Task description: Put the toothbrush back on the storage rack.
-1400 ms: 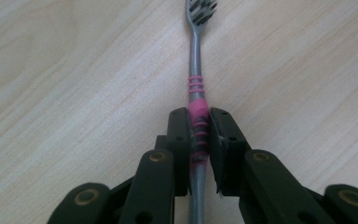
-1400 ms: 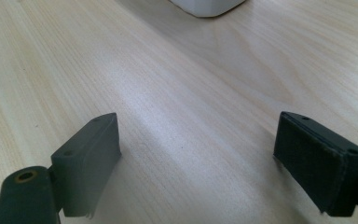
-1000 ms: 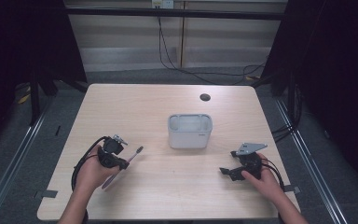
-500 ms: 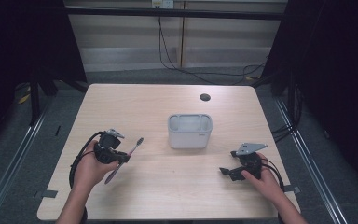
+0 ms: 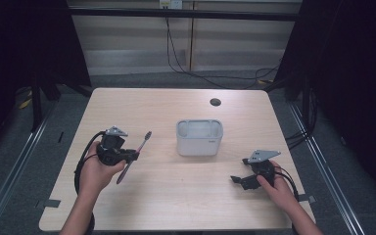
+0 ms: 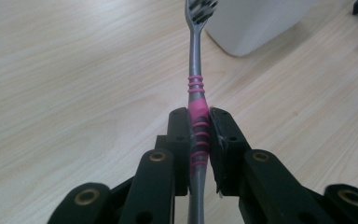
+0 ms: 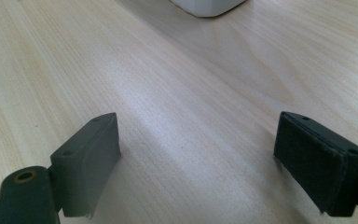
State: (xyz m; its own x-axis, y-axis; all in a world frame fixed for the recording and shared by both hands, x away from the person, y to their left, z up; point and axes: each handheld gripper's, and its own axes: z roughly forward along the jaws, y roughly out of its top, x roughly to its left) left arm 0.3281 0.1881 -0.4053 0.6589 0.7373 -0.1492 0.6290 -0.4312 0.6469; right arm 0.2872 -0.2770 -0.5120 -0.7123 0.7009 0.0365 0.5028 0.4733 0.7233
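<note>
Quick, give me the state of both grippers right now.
Left gripper: closed on the pink and grey toothbrush, gripping its handle.
Right gripper: open, jaws wide apart, holding nothing, low over the table.

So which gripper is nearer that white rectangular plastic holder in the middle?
Left. The left gripper, clamping a pink toothbrush, sits beside the holder; the right gripper waits nearer the table's front edge.

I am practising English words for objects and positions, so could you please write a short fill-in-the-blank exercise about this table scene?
1. The left gripper is shut on a ____ with a pink and grey handle.
2. The right gripper has its jaws ____, with nothing between them.
3. The white container stands on the wooden ____.
4. The bristle end points towards the white ____.

Missing words: toothbrush; open; table; container
</note>
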